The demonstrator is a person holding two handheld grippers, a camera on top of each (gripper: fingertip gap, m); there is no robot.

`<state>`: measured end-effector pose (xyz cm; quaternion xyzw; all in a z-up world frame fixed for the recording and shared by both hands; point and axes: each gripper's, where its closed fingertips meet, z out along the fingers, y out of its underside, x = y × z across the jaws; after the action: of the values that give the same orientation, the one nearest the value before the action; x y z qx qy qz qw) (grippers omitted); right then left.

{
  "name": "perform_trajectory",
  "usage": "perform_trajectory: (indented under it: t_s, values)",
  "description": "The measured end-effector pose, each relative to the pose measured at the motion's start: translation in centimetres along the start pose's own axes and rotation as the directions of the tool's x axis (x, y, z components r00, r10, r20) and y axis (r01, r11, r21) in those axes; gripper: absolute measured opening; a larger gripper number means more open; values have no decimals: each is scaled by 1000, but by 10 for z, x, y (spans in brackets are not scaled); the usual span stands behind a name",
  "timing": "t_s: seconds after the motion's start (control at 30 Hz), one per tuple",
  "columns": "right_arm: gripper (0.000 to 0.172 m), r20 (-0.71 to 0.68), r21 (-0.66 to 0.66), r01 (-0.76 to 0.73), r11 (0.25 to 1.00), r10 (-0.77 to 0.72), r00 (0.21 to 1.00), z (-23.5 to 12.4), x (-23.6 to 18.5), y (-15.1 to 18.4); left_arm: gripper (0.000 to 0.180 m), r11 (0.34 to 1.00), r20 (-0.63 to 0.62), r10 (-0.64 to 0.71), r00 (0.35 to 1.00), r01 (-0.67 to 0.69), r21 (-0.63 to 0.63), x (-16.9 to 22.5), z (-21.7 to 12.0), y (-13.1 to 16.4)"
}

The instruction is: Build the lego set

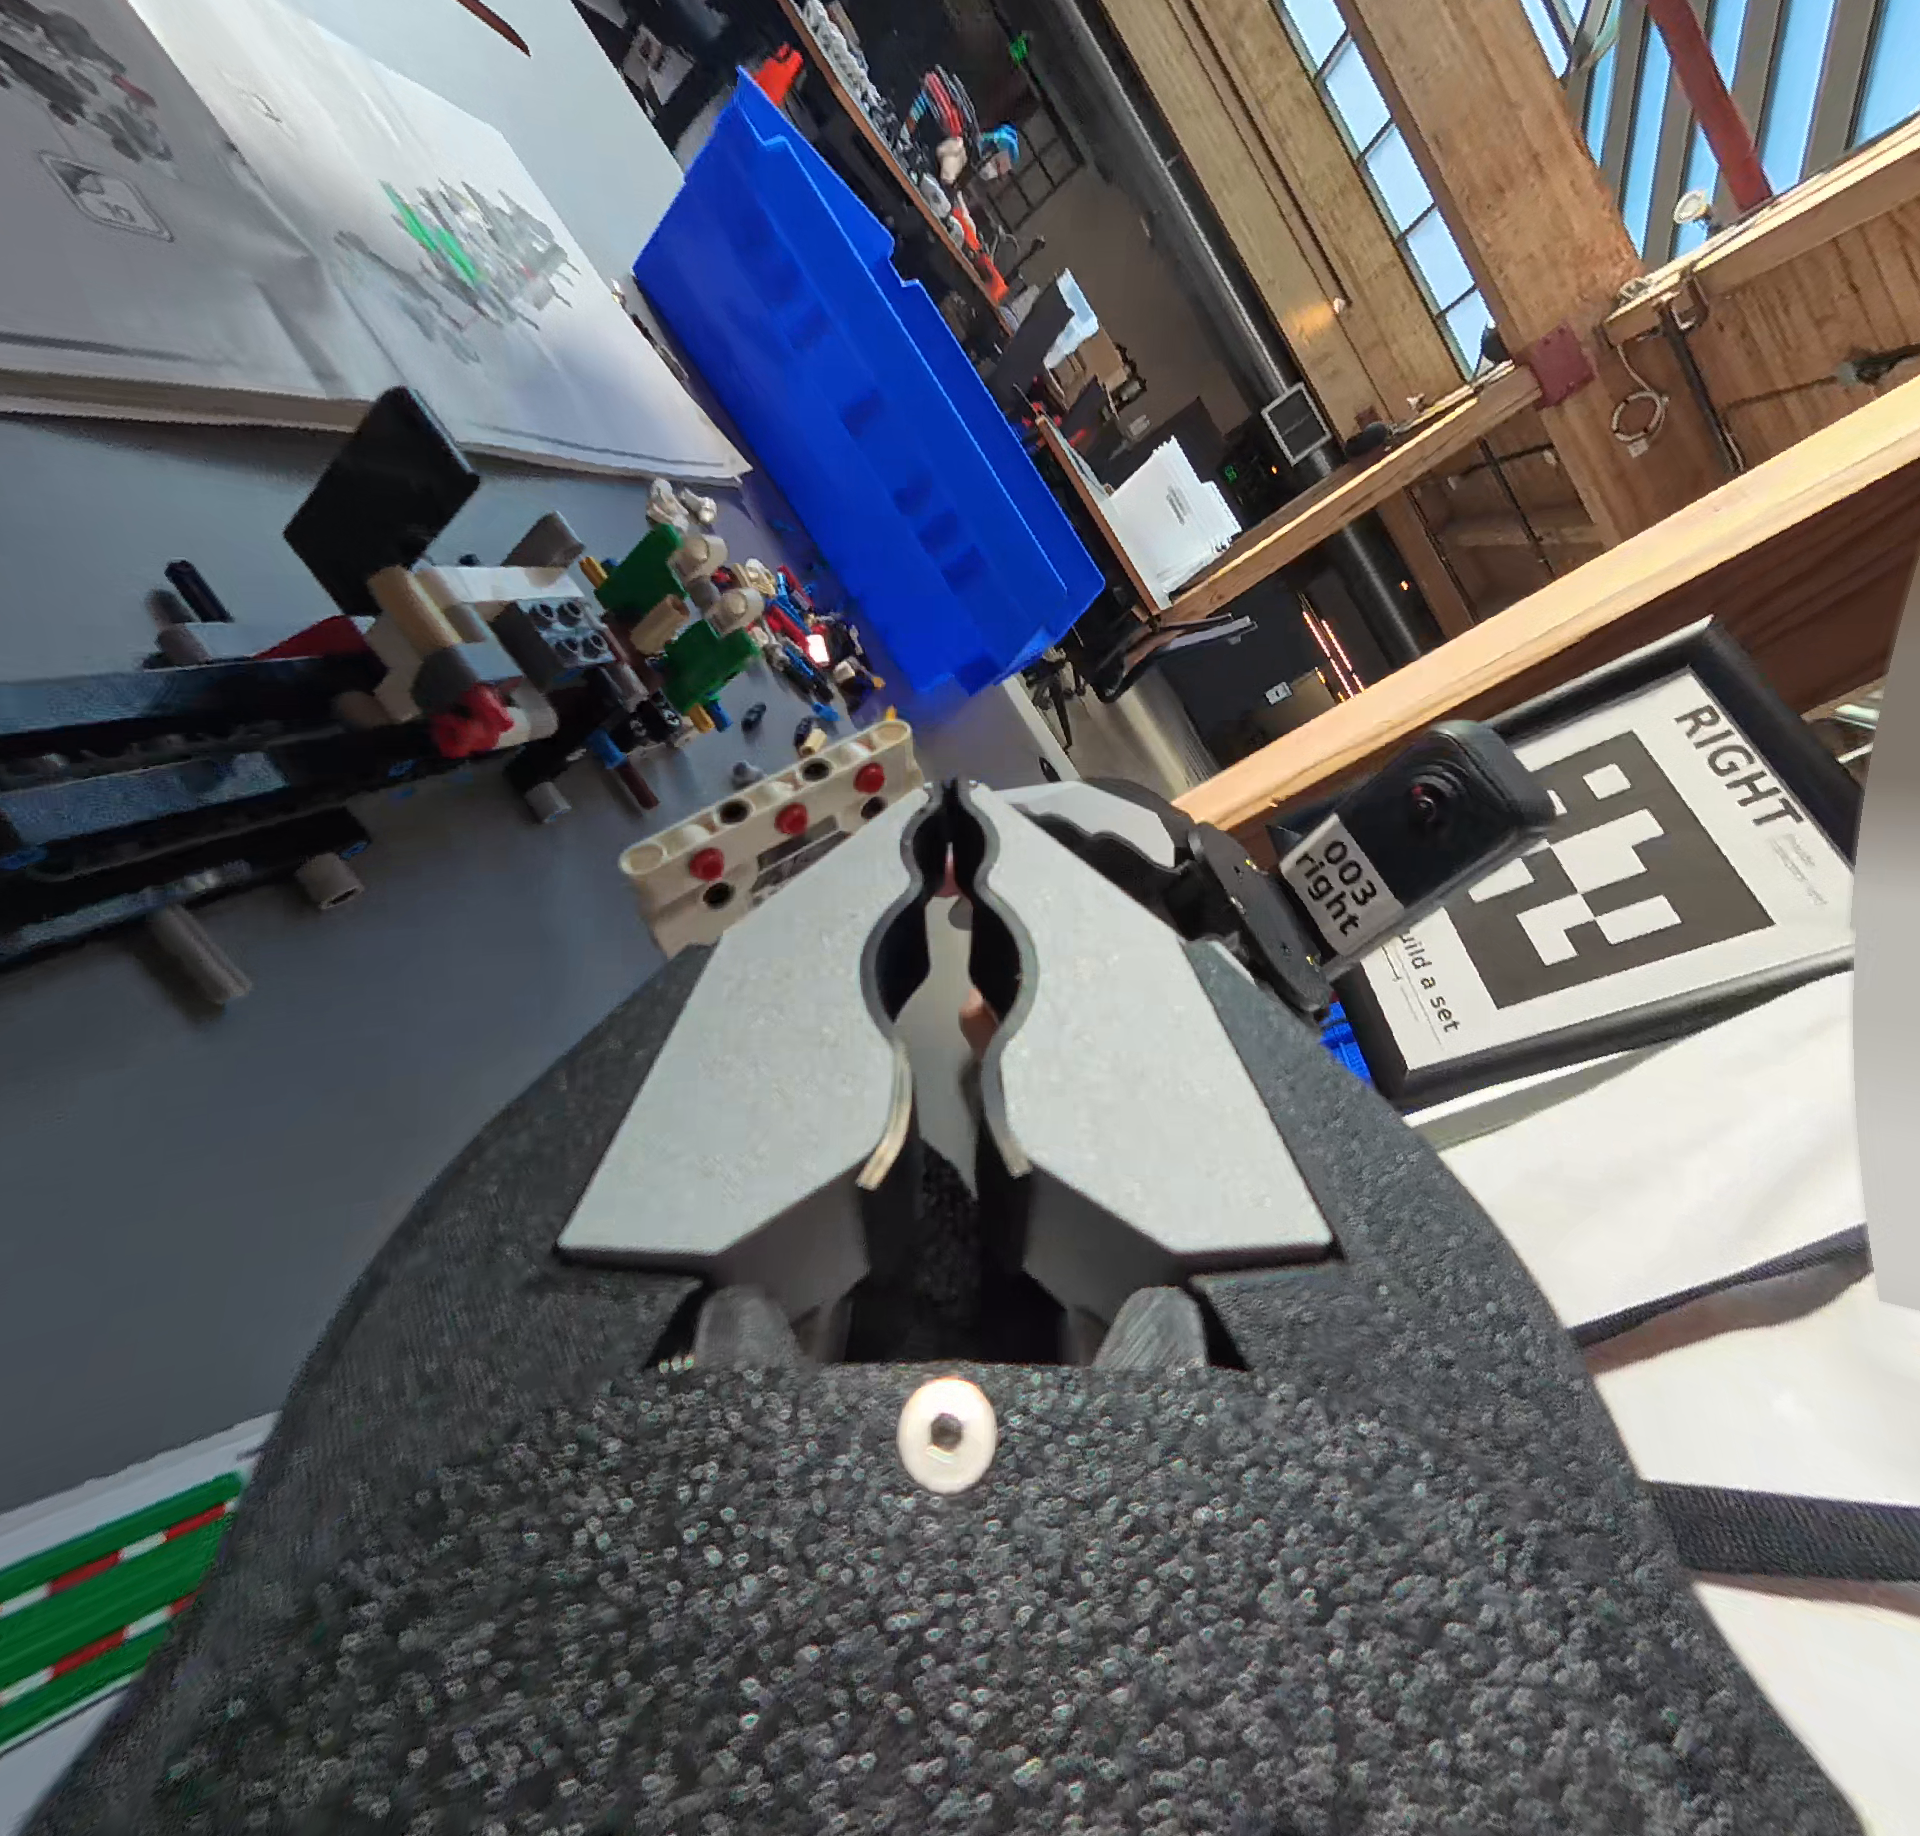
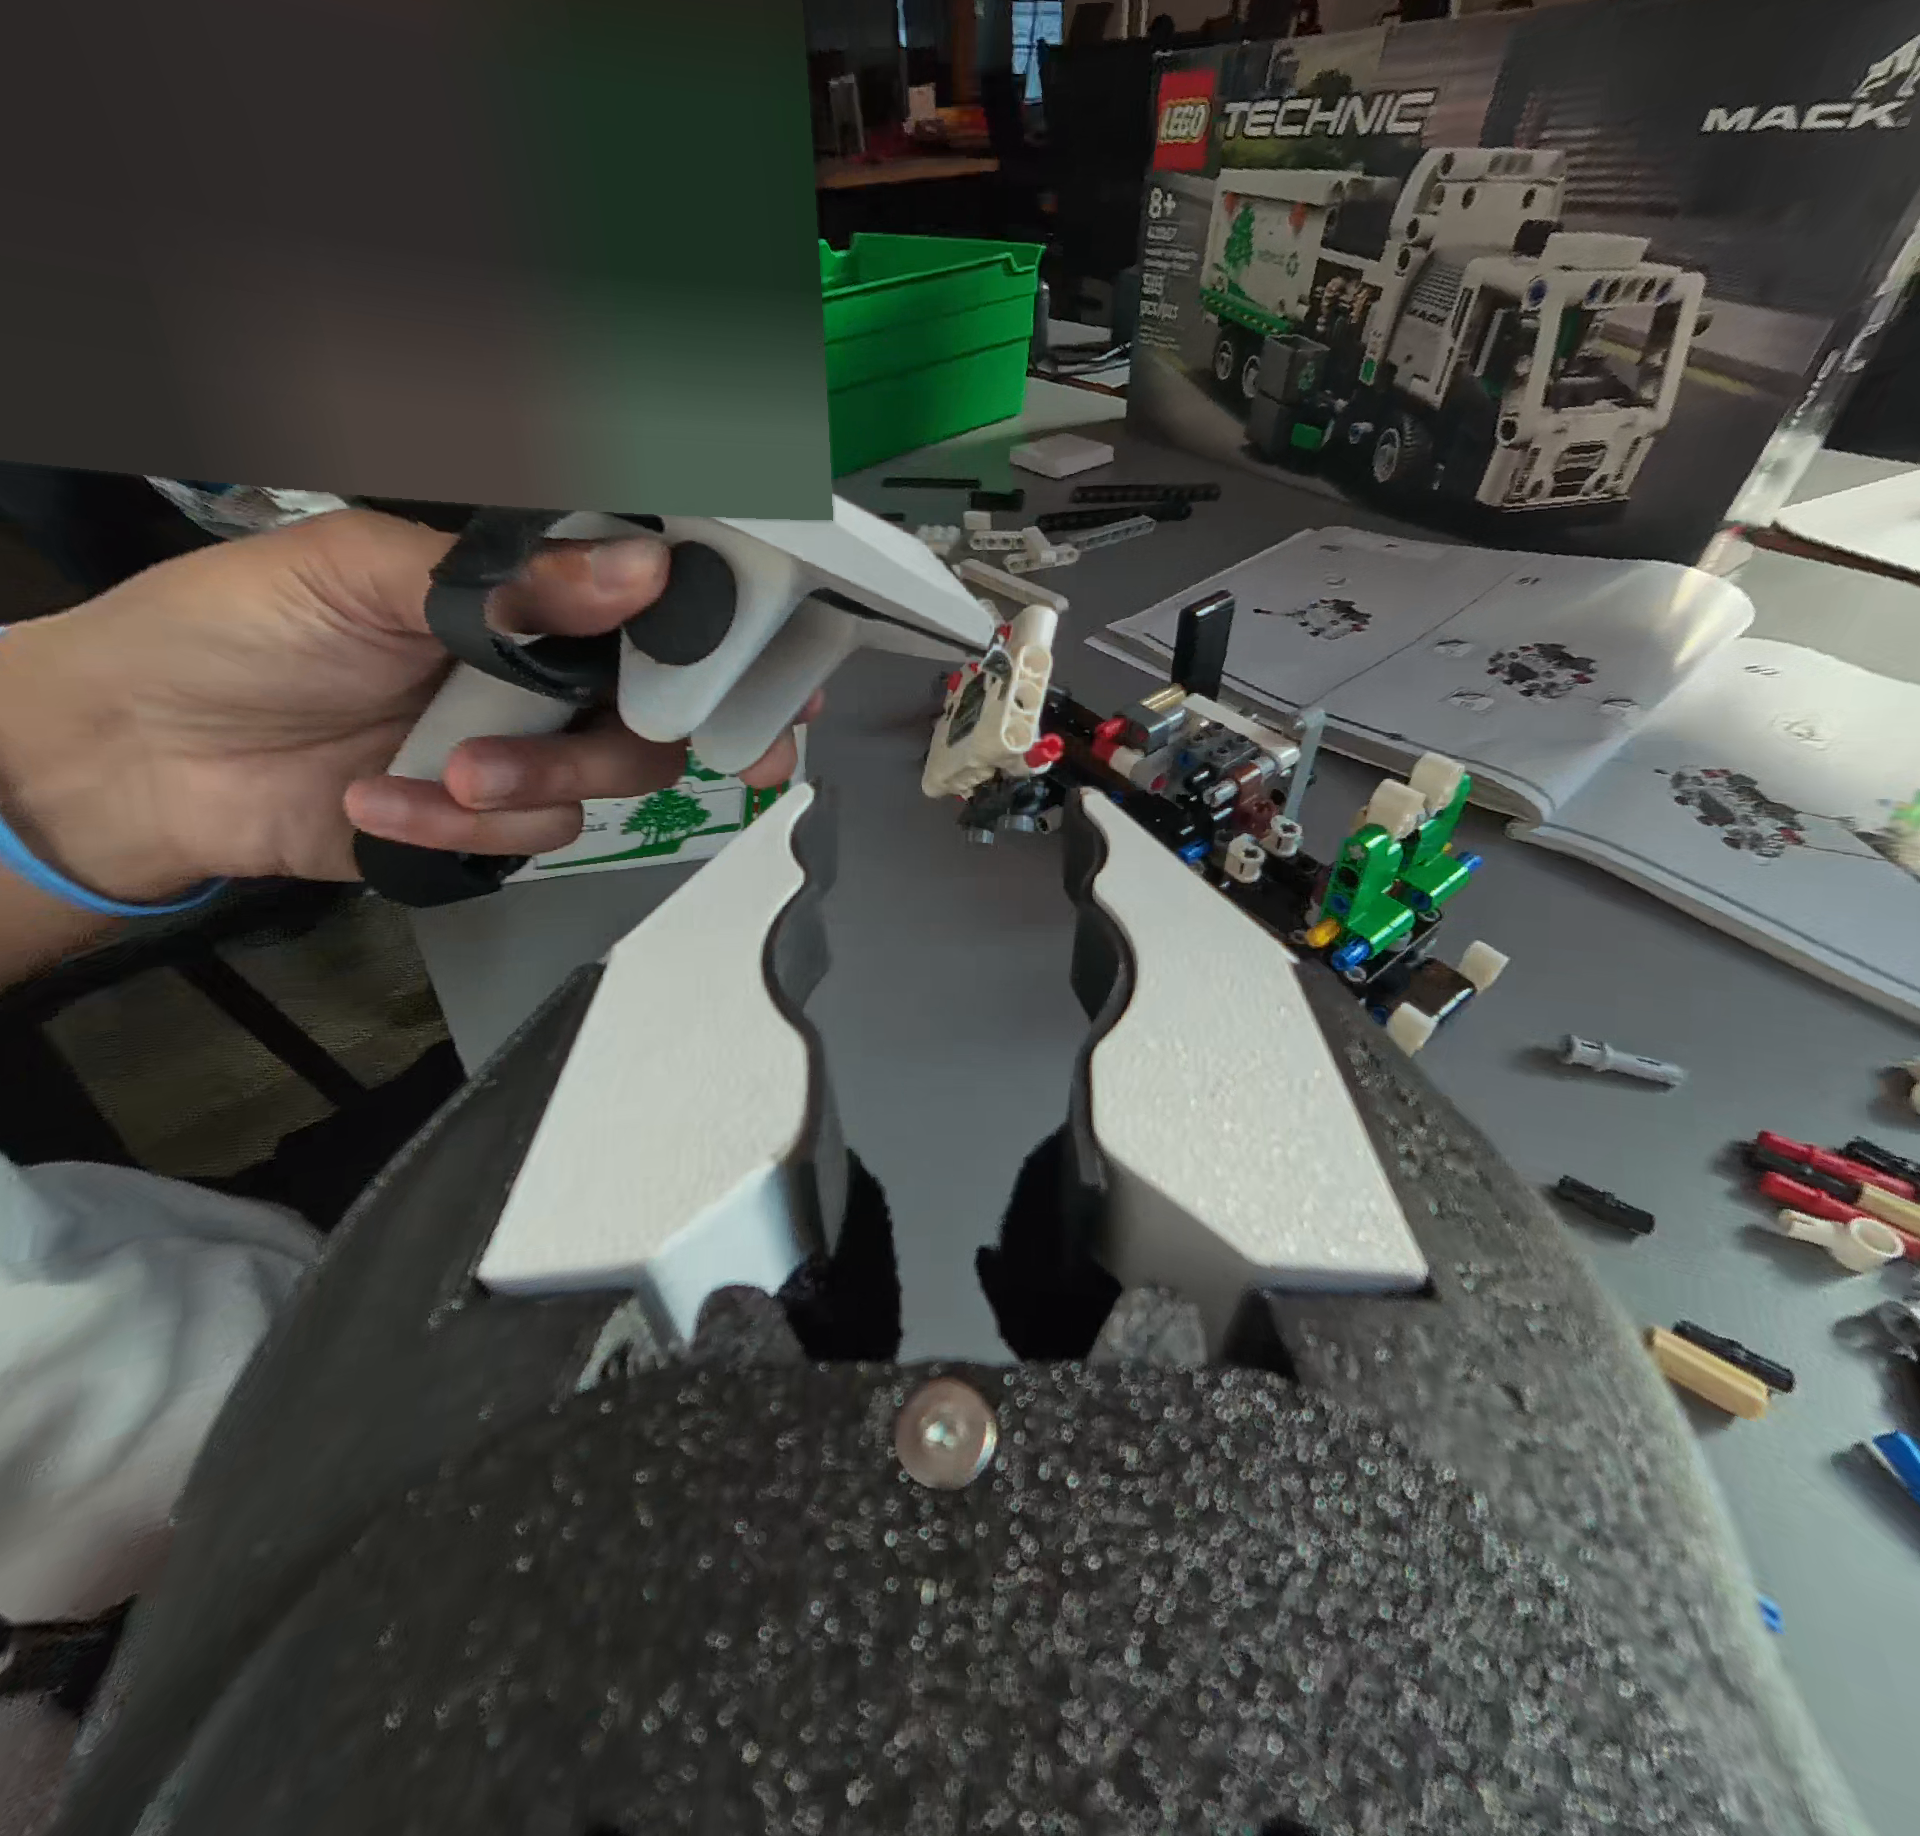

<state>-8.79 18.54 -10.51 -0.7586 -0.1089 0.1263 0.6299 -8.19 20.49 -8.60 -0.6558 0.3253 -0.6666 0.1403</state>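
The cream-white perforated brick panel with red pins (image 2: 992,711) stood tilted at the near end of the long black brick chassis (image 2: 1226,810), on the grey table (image 2: 935,1059). The left gripper (image 2: 997,643), held in a hand (image 2: 239,706), had its tips at the panel's upper edge; from the right wrist view it seemed to pinch that edge, though the contact was too small to be sure. In its own view the left gripper (image 1: 951,799) had its jaws clenched, the panel (image 1: 769,841) just left of the tips. The right gripper (image 2: 945,799) stood released, jaws wide apart and bare, just below the panel without touching it. A green brick cluster (image 2: 1392,872) sat farther along the chassis, beside an open instruction booklet (image 2: 1558,706). A printed set box (image 2: 1507,259) and a green bin (image 2: 925,352) stood behind; a blue bin (image 1: 862,394) lay beyond loose pieces.
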Motion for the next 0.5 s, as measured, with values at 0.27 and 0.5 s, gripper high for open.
perform_trajectory:
  t_s: [0.27,0.5]
  values:
    - [58,150,-15,-239,971,238,960,5,9,-1,0,991,-107,-1,994,-13,-134,17,-2,4]
    - [32,242,-11,-300,954,293,925,6,0,-5,0,986,-170,30,985,-57,-159,35,0,8]
